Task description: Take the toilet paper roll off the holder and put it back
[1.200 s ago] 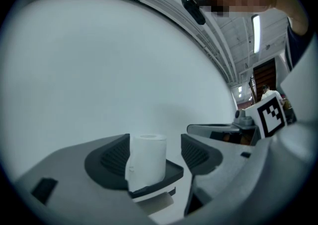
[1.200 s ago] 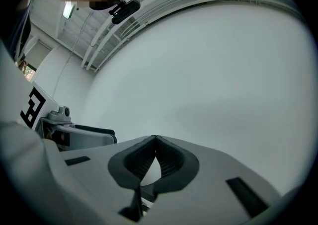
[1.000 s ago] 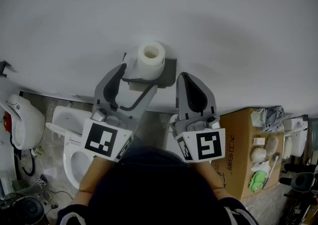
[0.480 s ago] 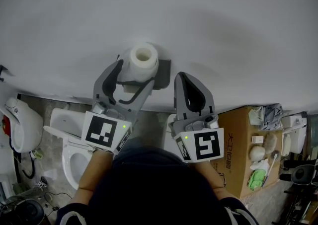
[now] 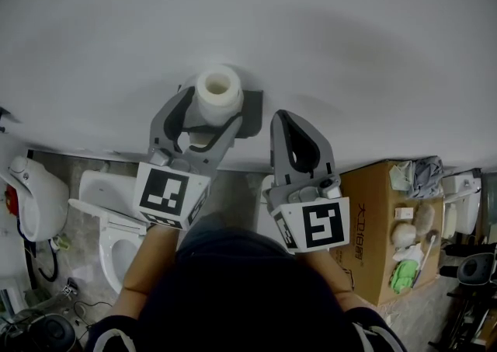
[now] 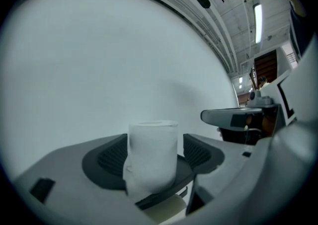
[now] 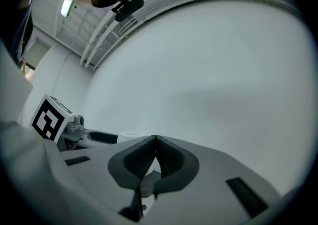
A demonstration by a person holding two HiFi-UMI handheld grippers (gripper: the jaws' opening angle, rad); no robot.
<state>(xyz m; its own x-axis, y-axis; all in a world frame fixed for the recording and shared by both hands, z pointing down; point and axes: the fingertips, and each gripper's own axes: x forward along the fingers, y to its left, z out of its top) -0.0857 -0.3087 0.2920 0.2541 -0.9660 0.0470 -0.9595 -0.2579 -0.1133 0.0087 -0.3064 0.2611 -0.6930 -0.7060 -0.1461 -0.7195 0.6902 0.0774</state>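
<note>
A white toilet paper roll stands upright on a dark grey holder fixed to the white wall. My left gripper reaches up to it, jaws open wide on either side of the roll's lower part. In the left gripper view the roll stands between the ribbed pads with a small gap showing, and the holder's arm runs under it. My right gripper hangs beside the holder, shut with nothing in it; its pads meet in the right gripper view.
Below the wall, a white toilet stands at the left and another white fixture farther left. A cardboard box with several small items on it sits at the right. The person's dark-clothed body fills the bottom.
The left gripper has moved in toward the wall, so its jaws now flank the roll more closely. The right gripper has barely moved.
</note>
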